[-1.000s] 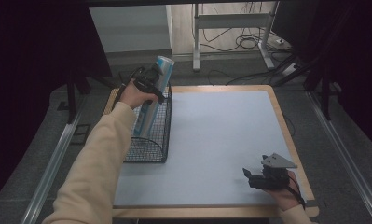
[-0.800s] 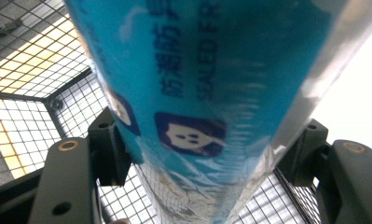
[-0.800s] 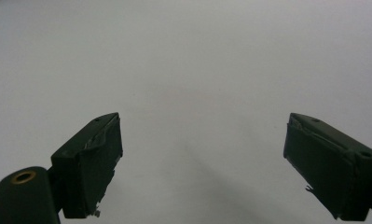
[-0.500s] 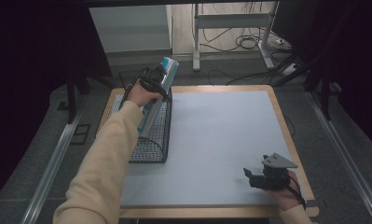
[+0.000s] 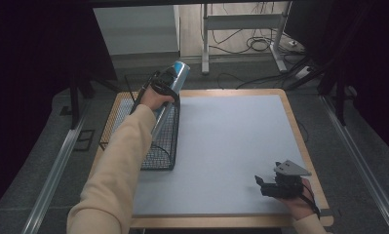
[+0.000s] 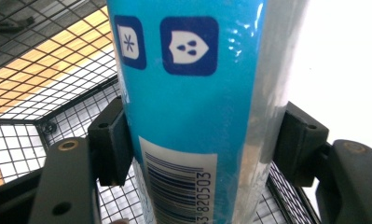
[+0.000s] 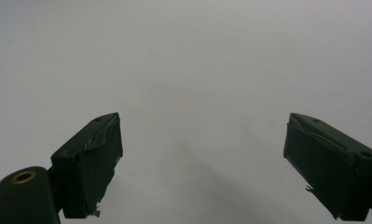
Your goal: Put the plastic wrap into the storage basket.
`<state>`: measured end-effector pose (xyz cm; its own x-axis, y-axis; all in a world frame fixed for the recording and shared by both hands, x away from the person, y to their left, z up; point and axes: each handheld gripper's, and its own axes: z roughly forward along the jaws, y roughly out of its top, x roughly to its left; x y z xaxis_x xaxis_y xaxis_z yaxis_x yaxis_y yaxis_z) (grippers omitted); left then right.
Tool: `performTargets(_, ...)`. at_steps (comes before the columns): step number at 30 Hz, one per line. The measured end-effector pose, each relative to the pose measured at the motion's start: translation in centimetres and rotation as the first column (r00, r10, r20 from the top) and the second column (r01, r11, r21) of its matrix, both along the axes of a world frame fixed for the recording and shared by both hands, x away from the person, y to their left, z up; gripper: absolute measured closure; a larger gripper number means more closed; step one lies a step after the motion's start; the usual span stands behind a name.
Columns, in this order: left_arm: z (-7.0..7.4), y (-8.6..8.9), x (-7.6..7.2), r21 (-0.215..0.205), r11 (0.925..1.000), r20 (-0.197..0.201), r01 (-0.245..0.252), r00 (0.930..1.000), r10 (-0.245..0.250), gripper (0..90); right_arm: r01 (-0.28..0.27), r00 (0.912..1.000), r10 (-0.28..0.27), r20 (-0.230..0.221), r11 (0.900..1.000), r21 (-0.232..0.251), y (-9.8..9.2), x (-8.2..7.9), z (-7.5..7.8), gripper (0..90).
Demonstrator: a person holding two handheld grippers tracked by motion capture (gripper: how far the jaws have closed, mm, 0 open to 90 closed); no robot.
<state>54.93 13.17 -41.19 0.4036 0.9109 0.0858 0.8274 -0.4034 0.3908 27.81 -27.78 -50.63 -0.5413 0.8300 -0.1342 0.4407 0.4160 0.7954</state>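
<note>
A tall blue can (image 6: pixel 188 112) is clamped in the left tongs (image 5: pixel 164 87), tilted, its lower end inside the wire basket (image 5: pixel 160 151) below them. A snag on the mesh rim is judged possible — the can could twist between the pads. The right tongs (image 5: pixel 266 184) are held wide, empty, over the counter (image 5: pixel 231 141).
</note>
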Motion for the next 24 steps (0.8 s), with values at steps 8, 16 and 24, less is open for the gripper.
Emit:
performTargets(8,-0.4,0.5,-0.5,0.022,0.9997,0.008,0.003,1.0,-0.003,30.3,-0.004,1.0,0.004,-0.003,1.0,-0.004,0.2,0.0,-0.1,12.1)
performTargets(16,1.3,0.9,-1.9,-0.035,0.9993,0.073,0.015,0.9973,-0.012,23.3,-0.003,1.0,0.003,-0.007,1.0,-0.006,0.3,-0.1,-0.1,12.1)
performTargets(24,2.0,1.2,-4.7,-0.116,0.9912,0.11,0.063,0.9926,-0.051,19.0,-0.008,1.0,0.008,-0.004,1.0,-0.006,0.4,-0.2,0.0,12.1)
